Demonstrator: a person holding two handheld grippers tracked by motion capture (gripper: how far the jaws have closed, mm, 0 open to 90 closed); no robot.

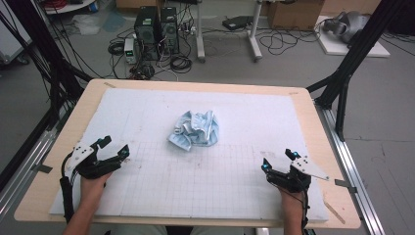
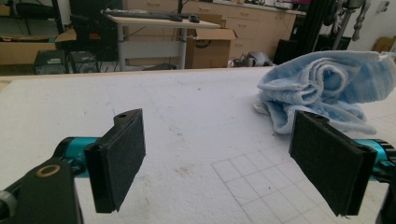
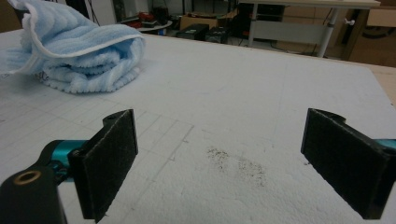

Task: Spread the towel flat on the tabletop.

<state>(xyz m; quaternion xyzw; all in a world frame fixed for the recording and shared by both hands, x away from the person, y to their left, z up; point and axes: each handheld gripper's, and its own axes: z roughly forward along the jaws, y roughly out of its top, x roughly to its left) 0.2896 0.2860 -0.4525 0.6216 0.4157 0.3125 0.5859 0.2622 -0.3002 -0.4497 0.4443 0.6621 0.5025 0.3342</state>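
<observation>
A crumpled light blue towel (image 1: 195, 129) lies in a heap near the middle of the white mat (image 1: 235, 107). My left gripper (image 1: 113, 148) rests low at the front left of the mat, open, with nothing between its black pads (image 2: 119, 158). The towel (image 2: 327, 88) sits ahead and to the right of it, apart from the jaws. At the front right, my right gripper (image 1: 279, 159) is open and holds nothing. Its pads (image 3: 109, 156) stand wide over bare mat. From there the towel (image 3: 74, 51) lies ahead to the left, well out of reach of the jaws.
The mat covers a wooden table (image 1: 313, 112) and carries a faint drawn grid (image 1: 205, 171) on its near half. A dark smudge (image 3: 238, 168) marks the mat ahead of the right gripper. Black frame posts (image 1: 352, 54) stand at the table's far corners.
</observation>
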